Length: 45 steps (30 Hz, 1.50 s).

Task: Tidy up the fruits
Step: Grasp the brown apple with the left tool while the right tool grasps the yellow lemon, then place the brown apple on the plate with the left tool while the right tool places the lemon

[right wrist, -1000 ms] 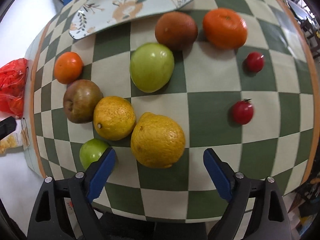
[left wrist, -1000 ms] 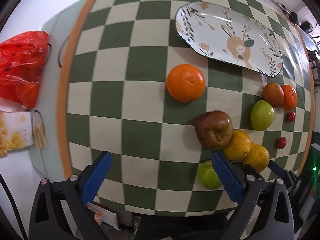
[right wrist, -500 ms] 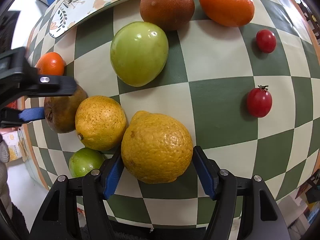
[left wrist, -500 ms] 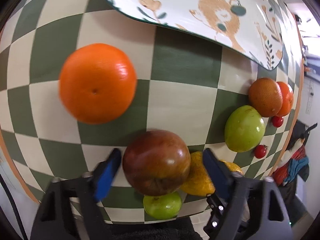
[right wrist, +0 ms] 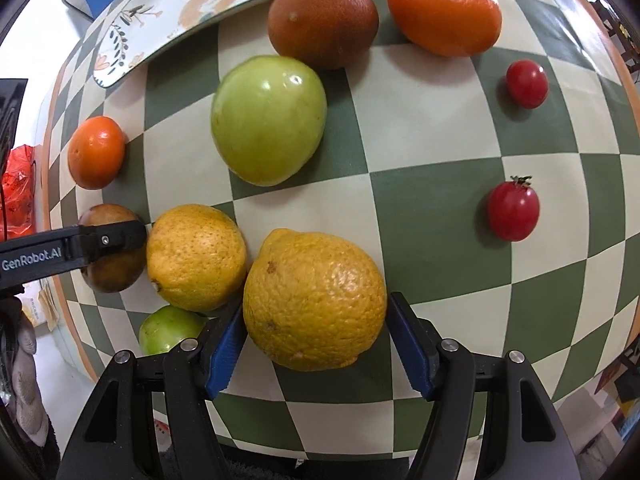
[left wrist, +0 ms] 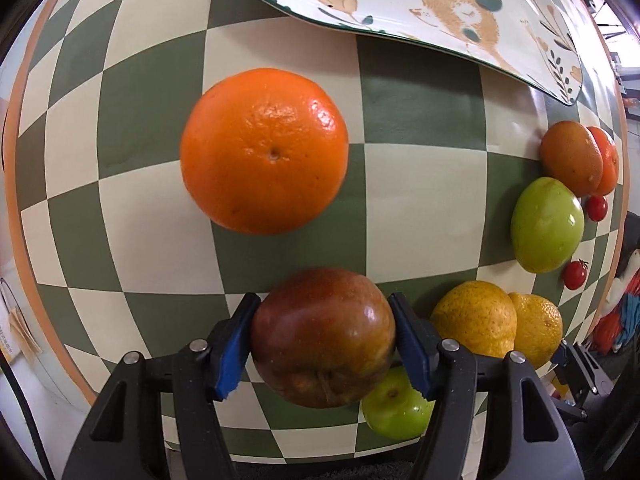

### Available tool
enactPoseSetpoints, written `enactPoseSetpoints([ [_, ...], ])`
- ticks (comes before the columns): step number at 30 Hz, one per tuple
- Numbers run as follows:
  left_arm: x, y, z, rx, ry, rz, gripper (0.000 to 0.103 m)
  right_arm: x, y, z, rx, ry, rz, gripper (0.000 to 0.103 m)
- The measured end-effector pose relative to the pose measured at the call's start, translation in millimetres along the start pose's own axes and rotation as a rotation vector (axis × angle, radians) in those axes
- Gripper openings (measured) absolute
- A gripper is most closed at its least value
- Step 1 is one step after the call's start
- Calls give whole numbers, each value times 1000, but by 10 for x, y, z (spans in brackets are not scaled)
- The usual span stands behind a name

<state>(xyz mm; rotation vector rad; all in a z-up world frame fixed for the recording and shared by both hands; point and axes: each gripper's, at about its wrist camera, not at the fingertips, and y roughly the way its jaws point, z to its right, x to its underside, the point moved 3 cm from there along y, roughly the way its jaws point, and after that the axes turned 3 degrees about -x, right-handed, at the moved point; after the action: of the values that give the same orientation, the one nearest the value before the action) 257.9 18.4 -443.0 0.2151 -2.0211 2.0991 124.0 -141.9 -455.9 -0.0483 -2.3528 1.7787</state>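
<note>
A red plastic bag (right wrist: pixel 18 192) at the far left edge — beside it, possibly a printed carton (right wrist: pixel 38 308).

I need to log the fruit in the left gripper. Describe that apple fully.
The apple is round and glossy, dark red shading to brownish yellow, its dimpled end facing the left wrist camera. The left gripper, whose jaws have just been closing, presses its blue pads against both sides. In that view it overlaps a small green fruit; a yellow citrus lies just right.
</note>
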Motion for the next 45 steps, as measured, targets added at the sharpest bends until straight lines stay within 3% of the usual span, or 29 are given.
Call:
enactPoseSetpoints([
  [9, 81, 54, -152, 18, -10, 26, 62, -35, -85, 84, 22, 24, 31, 71],
  [11, 226, -19, -218, 23, -15, 25, 62, -67, -120, 96, 28, 29, 39, 71],
  [16, 288, 8, -252, 21, -28, 24, 62, -138, -188, 130, 3, 37, 45, 73],
  [21, 336, -35, -266, 10, -37, 33, 62, -160, -243, 189, 6, -1, 68, 65],
  [25, 408, -233, -276, 26, -54, 41, 62, -169, -377, 220, -31, -16, 78, 65],
  [29, 361, -601, -249, 90, -75, 74, 62, -184, -663, 120, -94, -51, 103, 65],
  [33, 26, -981, -165, 181, -104, 108, 62, -388, -1129, 14, -143, -115, 165, 65],
  [37, -574, -1214, -48, 214, -139, 127, 62, -981, -1473, -70, -163, -181, 219, 65],
  [45, -1586, -955, -111, 170, -249, 48, 62, -2350, -1170, -808, -79, -307, 207, 65],
])
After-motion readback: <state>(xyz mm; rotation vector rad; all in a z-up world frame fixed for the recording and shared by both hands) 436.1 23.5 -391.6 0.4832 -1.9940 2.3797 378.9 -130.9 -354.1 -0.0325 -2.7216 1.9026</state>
